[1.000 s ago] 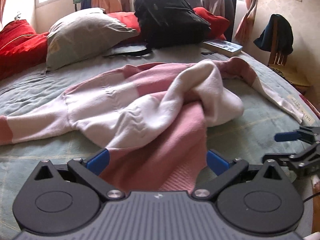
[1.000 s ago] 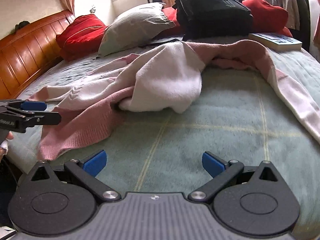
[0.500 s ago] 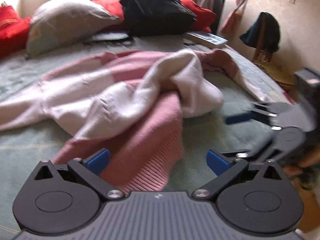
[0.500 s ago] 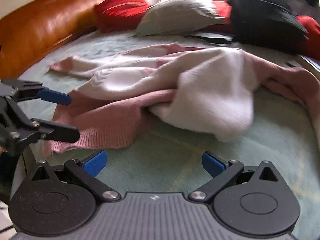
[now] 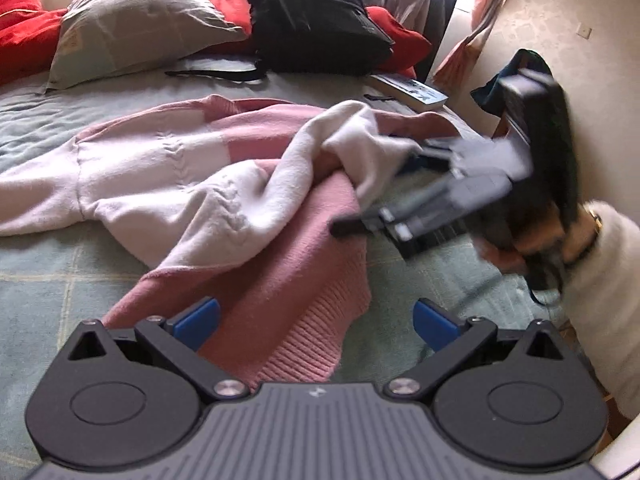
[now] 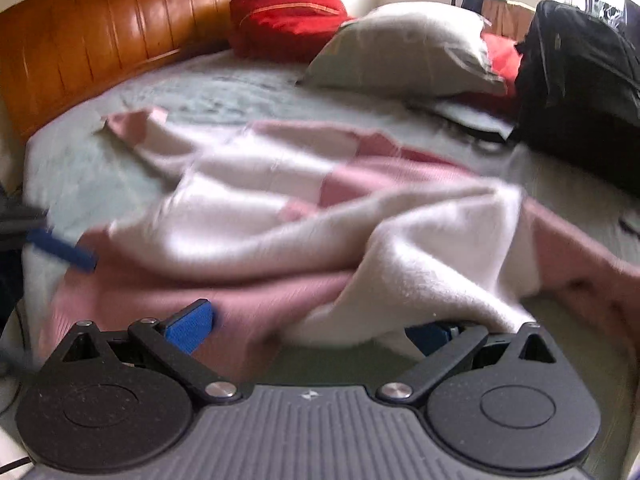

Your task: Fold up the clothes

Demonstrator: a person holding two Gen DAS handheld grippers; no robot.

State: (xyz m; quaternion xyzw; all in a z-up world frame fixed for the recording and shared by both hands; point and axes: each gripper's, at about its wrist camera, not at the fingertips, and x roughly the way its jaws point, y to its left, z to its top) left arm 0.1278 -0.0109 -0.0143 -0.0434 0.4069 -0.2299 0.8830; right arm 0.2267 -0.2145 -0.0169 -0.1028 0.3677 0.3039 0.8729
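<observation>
both tongs (image 5: 316, 322) (image 6: 312, 330) spread at the sweater's (image 5: 168, 168) near hem edge.

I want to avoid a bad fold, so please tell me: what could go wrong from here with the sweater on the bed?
1. The right tool is open at a bunched white fold of the pink and white knitted sweater; it may pinch several layers at once.
2. The left tool is open over the ribbed pink hem, so pulling may stretch it.
3. The black backpack and the book lie close; a spread sleeve could catch them.
</observation>
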